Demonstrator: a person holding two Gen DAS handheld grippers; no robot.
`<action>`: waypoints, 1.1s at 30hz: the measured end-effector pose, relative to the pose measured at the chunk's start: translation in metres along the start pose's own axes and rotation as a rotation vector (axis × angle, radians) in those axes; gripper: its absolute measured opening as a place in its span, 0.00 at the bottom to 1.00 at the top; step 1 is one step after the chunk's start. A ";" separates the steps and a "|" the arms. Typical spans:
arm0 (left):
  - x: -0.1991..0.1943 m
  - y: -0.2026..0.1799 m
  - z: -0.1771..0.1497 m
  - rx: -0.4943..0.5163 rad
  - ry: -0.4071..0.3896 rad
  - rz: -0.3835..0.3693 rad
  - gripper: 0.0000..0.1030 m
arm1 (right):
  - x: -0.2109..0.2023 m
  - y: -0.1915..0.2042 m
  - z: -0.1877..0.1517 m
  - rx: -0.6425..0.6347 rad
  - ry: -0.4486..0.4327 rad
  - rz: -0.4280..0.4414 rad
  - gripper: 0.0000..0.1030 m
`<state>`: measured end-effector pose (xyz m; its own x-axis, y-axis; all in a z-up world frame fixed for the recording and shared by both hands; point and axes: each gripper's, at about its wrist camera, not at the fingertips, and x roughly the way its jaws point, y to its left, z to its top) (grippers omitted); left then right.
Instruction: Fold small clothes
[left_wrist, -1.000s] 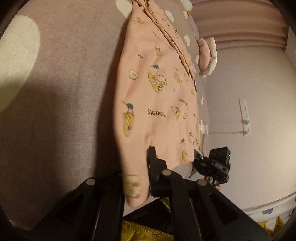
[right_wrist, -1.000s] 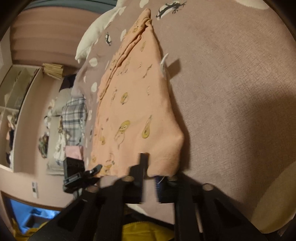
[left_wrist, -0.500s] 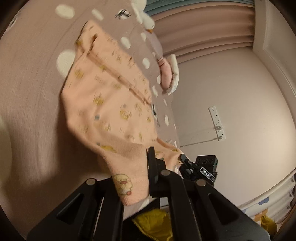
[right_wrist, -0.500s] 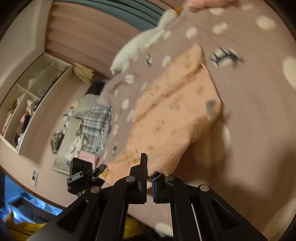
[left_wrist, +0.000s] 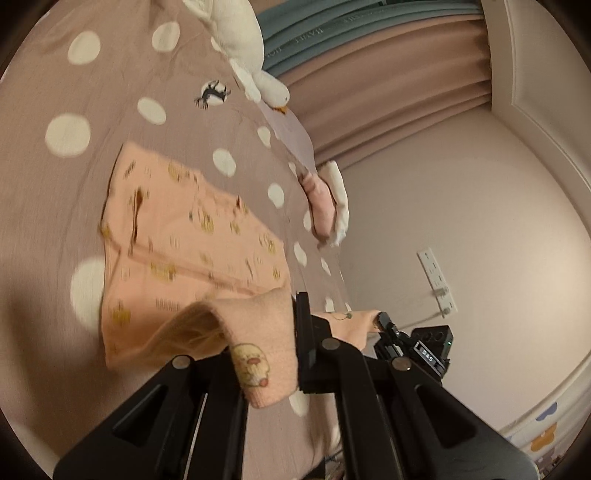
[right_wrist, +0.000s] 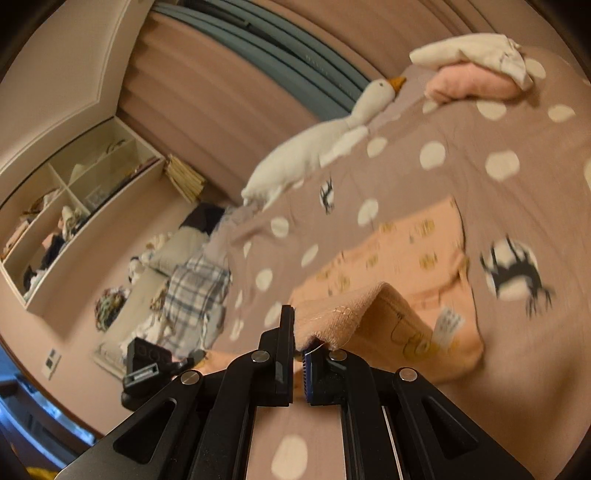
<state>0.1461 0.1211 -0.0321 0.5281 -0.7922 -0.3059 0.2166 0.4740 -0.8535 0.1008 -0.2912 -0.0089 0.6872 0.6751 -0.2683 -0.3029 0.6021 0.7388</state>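
Note:
A small peach garment (left_wrist: 192, 236) with yellow cartoon prints lies on the brown dotted bedspread (left_wrist: 55, 92). My left gripper (left_wrist: 291, 332) is shut on one near corner of it and holds that edge lifted and curled over the rest. My right gripper (right_wrist: 299, 339) is shut on the other near corner of the same garment (right_wrist: 406, 251), also lifted off the bed. A white label (right_wrist: 448, 325) shows on the raised underside. The right gripper (left_wrist: 384, 321) shows in the left wrist view, and the left gripper (right_wrist: 192, 360) in the right wrist view.
A white goose plush (right_wrist: 314, 144) lies at the head of the bed. A pink and white pillow (right_wrist: 476, 70) sits near it. A plaid cloth pile (right_wrist: 195, 291) lies on the floor by open shelves (right_wrist: 74, 206). A wall socket (left_wrist: 436, 280) is to the right.
Both grippers have lifted the garment's near edge off the bed and carried it forward over the rest. The cameras now tilt up toward the head of the bed.

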 end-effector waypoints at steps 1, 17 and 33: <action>0.004 0.000 0.006 -0.001 -0.006 0.005 0.02 | 0.004 0.000 0.006 -0.002 -0.006 -0.001 0.06; 0.116 0.076 0.134 -0.098 0.016 0.214 0.02 | 0.139 -0.077 0.089 0.109 0.083 -0.220 0.06; 0.097 0.116 0.169 -0.081 0.009 0.482 0.43 | 0.119 -0.107 0.095 0.134 0.121 -0.351 0.42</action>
<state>0.3616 0.1641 -0.0899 0.5457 -0.4930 -0.6776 -0.1160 0.7564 -0.6438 0.2775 -0.3160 -0.0609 0.6487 0.4878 -0.5841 0.0310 0.7499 0.6608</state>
